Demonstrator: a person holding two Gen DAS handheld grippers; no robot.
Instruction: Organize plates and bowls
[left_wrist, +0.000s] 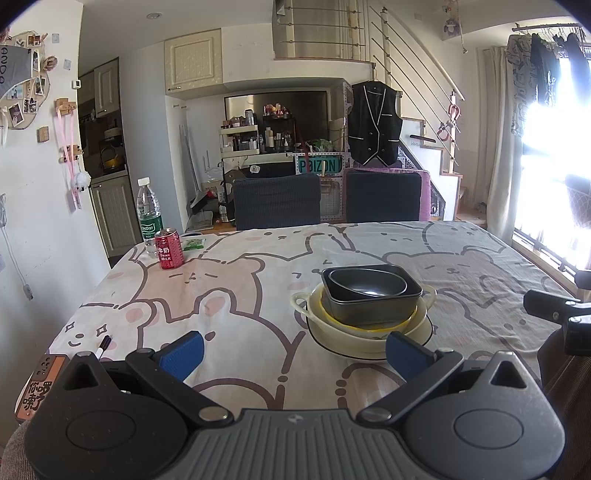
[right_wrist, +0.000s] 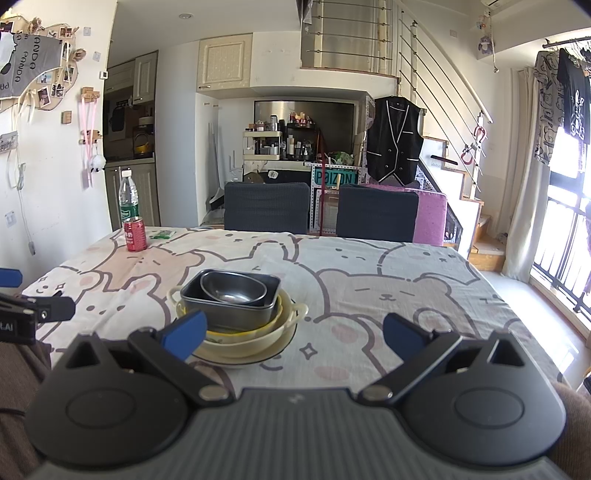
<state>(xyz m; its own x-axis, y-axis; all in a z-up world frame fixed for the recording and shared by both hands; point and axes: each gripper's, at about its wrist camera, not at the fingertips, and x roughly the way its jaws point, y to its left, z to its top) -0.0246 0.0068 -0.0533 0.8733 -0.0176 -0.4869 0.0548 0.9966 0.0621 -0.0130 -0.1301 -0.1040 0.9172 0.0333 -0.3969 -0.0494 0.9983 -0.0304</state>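
Observation:
One stack of dishes stands on the bear-print tablecloth. At its bottom lies a cream plate (left_wrist: 369, 349) with a dark rim, then a cream two-handled bowl (left_wrist: 325, 314) with a yellow bowl inside. A dark rectangular pan (left_wrist: 373, 306) sits on those, holding a small oval steel bowl (left_wrist: 365, 282). In the right wrist view the same pan (right_wrist: 229, 308) and oval bowl (right_wrist: 232, 287) appear left of centre. My left gripper (left_wrist: 293, 354) is open, near the table's front edge, left of the stack. My right gripper (right_wrist: 295, 334) is open too, with the stack by its left finger.
A red drink can (left_wrist: 169, 249) and a water bottle (left_wrist: 149, 214) stand at the table's far left corner, a green packet (left_wrist: 194, 243) beside them. A marker pen (left_wrist: 102, 345) lies at the near left. Two dark chairs (left_wrist: 277, 201) stand behind the table; a window is on the right.

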